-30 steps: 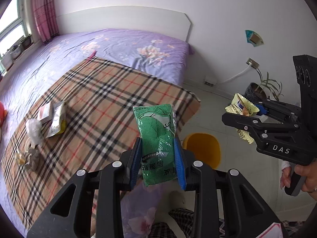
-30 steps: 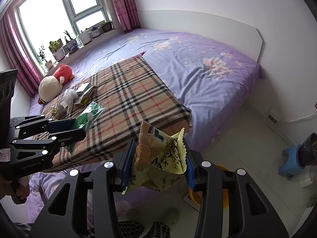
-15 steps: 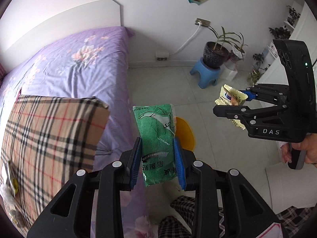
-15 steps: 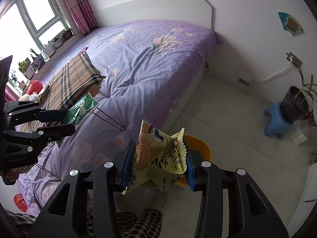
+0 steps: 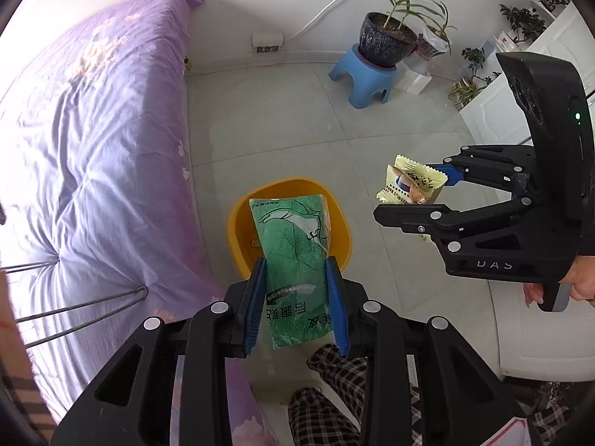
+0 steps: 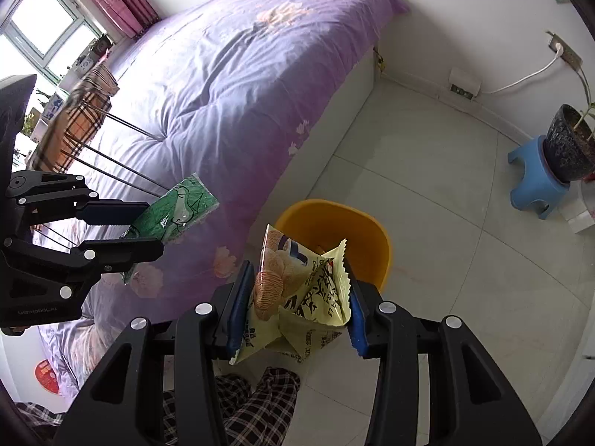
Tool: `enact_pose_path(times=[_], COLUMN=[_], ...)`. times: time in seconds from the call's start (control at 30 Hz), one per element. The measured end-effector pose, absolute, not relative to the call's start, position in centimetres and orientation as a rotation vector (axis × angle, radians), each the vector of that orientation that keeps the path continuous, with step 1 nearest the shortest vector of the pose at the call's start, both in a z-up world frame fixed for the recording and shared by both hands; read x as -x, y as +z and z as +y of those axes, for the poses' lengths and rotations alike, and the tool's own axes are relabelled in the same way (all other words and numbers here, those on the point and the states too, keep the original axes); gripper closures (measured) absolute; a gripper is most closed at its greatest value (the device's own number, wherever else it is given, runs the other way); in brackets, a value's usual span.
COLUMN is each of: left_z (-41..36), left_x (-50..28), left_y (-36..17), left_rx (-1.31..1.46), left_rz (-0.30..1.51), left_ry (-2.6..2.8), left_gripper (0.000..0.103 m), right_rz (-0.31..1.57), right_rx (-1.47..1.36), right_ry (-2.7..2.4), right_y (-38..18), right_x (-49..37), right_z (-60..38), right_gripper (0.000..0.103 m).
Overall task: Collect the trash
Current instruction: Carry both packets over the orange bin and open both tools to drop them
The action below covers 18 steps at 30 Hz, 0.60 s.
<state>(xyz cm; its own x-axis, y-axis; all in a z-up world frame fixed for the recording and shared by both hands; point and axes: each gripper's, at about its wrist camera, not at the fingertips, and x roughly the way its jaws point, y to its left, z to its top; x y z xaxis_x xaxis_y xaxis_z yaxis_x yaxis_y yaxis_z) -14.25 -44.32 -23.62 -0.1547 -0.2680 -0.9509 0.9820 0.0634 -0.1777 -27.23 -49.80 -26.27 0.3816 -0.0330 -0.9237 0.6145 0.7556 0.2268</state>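
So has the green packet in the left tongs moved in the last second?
Yes. The green packet swung off the plaid blanket, past the purple bed, and is now over the yellow bin.

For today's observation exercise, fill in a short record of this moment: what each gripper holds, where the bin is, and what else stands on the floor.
left gripper: shut on green packet, held above the bin
right gripper: shut on yellow snack wrapper
yellow bin: on the floor beside the bed, open top
trash status: both pieces gripped, not yet dropped
other floor items: blue stool carrying a potted plant
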Motion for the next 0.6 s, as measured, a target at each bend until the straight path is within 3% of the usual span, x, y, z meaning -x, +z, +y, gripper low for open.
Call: enact_pose_path(times=[0.37, 0.5, 0.53, 0.6], left_z=[-48.3, -49.3, -49.3, -49.2], left_x=[14.6, 14.9, 15.0, 15.2], left_y=[-33.3, -35.0, -35.2, -35.5], left_rx=[-0.980, -0.999, -1.006, -1.011], left_rz=[1.305, 1.335, 1.337, 1.333], left_ry=[-1.332, -1.318, -1.311, -1.297], left_gripper=[0.071, 0.071, 0.067, 0.050], right_rz=[1.225, 1.252, 1.255, 1.258], right_rx=[-0.717, -0.741, -0.743, -0.749], right_ry=[-0.437, -0.418, -0.418, -0.423], right_y=[-36.5, -39.0, -39.3, -39.9], right_x=[26.3, 26.0, 26.1, 26.1], right_z=[-53.7, -54.2, -54.3, -54.5], right_gripper=[0.056, 0.050, 0.047, 0.038])
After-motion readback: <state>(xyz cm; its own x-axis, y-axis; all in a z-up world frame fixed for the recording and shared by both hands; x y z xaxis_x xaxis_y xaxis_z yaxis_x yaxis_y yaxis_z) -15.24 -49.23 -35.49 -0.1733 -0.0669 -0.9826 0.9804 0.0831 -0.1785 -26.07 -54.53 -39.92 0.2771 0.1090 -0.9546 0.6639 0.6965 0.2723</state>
